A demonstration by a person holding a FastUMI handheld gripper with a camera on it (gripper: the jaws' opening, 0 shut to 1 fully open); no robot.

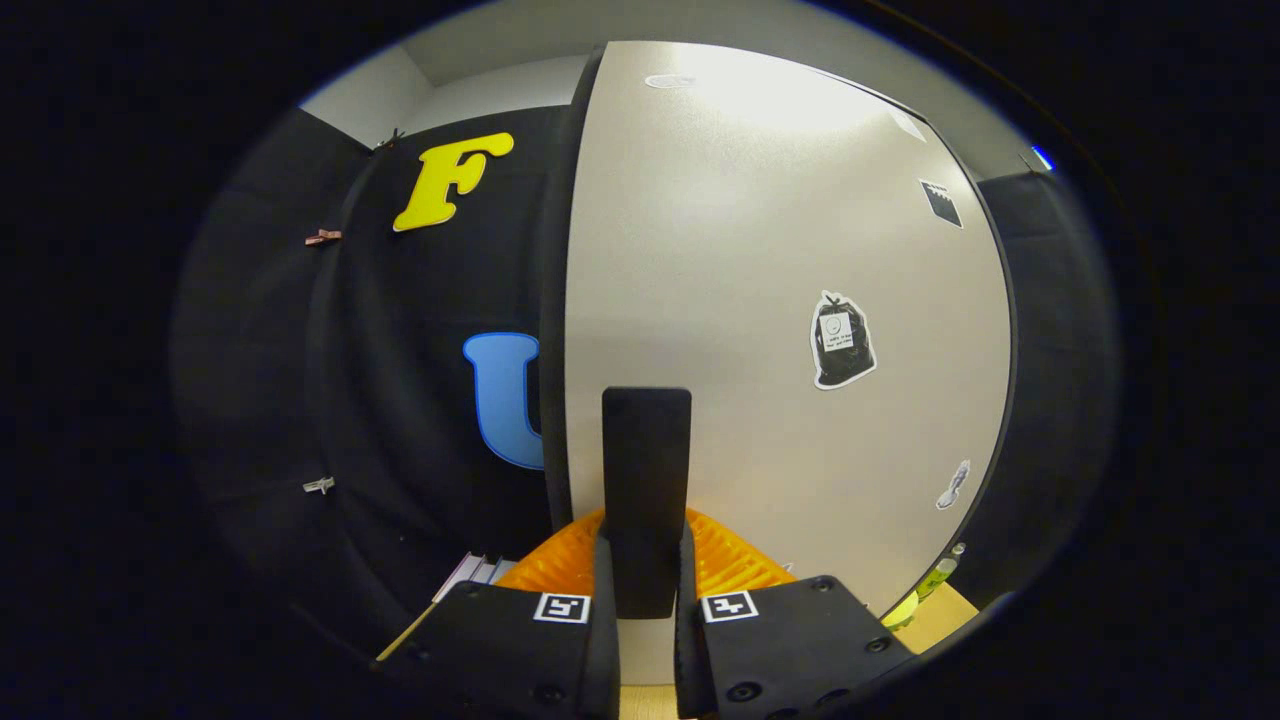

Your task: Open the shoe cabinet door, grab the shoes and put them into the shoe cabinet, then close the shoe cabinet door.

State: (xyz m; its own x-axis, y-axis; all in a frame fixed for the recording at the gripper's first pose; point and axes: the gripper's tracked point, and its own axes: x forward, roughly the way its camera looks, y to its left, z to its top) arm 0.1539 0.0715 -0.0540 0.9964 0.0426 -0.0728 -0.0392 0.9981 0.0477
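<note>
Pale grey and matt, the cabinet door [760,300] stands straight ahead of the gripper [646,590], close up, so that whatever lies behind it is hidden, and whether it is shut or ajar cannot be told. The gripper's two fingers [603,600] stand narrow, closed on the dark upright handle [646,490], which sits between them with its long axis vertical and its upper end rising above the fingertips. The door is taller than wide; its left edge [565,300] runs top to bottom just left of the handle, with dark booth wall [400,380] beyond it. Several stickers [842,340] sit on the door to the right of the handle, their print too small to make out. A yellow-green object [925,590] near the door's lower right corner is cut off and cannot be identified.
</note>
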